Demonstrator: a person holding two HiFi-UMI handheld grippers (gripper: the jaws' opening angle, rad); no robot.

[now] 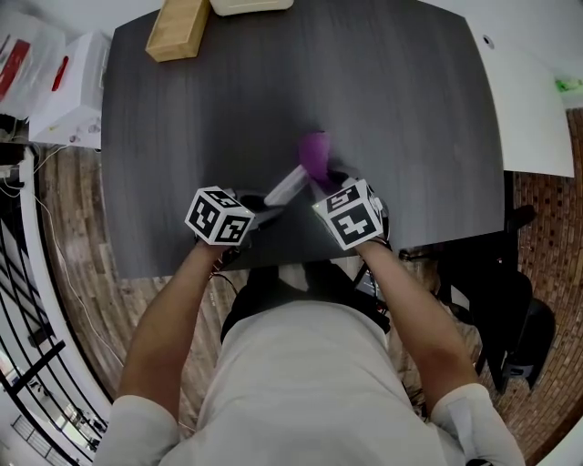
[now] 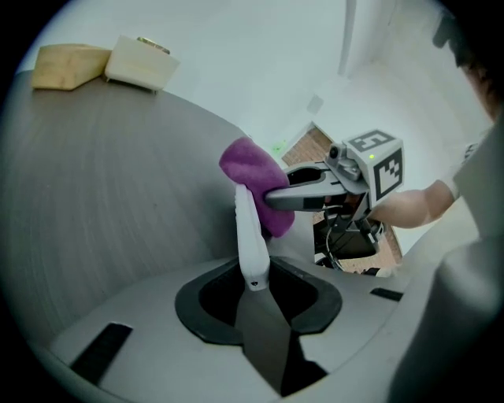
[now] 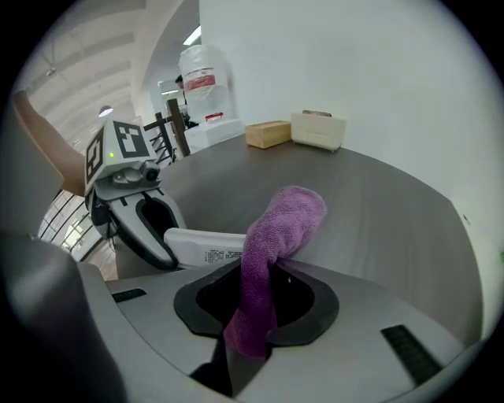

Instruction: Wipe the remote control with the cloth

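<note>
My left gripper (image 1: 264, 207) is shut on one end of a slim white remote control (image 1: 287, 186), held above the dark table (image 1: 182, 136) near its front edge. In the left gripper view the remote (image 2: 250, 236) stands on edge and juts away from the jaws. My right gripper (image 1: 328, 187) is shut on a purple cloth (image 1: 315, 155). The cloth (image 3: 272, 244) rises from the right jaws and folds over, lying against the remote's far end (image 3: 201, 245). The left gripper view shows the cloth (image 2: 252, 177) draped over the remote's tip beside the right gripper's finger (image 2: 303, 193).
A wooden block (image 1: 178, 27) and a pale box (image 1: 246, 5) sit at the table's far edge. White boxes (image 1: 68, 91) stand left of the table, a white table (image 1: 537, 109) right of it. A black chair base (image 1: 515, 309) stands on the floor at right.
</note>
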